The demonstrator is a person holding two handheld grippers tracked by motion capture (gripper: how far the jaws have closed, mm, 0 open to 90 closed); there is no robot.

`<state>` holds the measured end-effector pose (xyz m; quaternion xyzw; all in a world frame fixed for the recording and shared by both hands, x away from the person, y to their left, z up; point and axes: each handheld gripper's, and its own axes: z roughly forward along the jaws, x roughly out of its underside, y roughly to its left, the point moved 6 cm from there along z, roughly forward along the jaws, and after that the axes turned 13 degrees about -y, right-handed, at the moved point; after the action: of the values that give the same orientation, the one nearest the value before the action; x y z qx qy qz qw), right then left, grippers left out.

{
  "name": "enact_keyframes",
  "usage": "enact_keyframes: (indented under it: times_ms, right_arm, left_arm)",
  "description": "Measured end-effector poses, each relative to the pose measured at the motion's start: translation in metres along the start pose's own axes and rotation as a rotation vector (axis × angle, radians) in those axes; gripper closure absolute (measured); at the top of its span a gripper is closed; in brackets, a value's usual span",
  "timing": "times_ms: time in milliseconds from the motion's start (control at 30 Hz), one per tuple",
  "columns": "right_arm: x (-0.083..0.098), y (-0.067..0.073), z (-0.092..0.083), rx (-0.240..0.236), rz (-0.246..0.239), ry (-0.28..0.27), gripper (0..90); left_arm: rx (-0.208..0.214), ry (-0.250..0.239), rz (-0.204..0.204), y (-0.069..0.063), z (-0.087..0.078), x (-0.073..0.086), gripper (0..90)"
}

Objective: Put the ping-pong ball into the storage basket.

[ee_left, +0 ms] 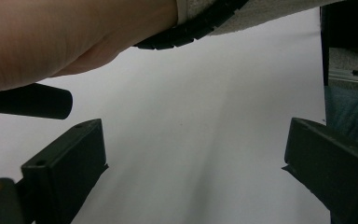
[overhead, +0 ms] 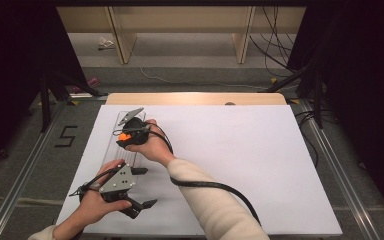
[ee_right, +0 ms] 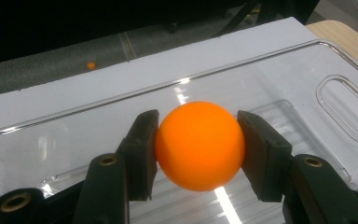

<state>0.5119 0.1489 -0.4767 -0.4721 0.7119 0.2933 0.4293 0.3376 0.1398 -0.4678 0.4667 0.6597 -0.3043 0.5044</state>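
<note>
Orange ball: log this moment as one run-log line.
right hand-held gripper: shut on orange ball | ball: over clear tray | left hand-held gripper: open, nothing between jaws, over white sheet

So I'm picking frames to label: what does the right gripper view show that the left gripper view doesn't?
Right gripper view: the right tool shut on an orange ball above a clear plastic tray, plus a small orange speck on the floor. Left gripper view: the left tool open over bare sheet, with the other hand and its cable close by. Both: the white sheet.
</note>
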Motion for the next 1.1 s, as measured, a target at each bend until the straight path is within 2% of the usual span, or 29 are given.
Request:
enact_keyframes:
  times_ms: [1100]
  right_arm:
    - [0.0096, 0.0014, 0.0079, -0.018, 0.014, 0.073, 51.1]
  left_arm:
    - [0.004, 0.001, 0.000, -0.0006, 0.0006, 0.0001, 5.0]
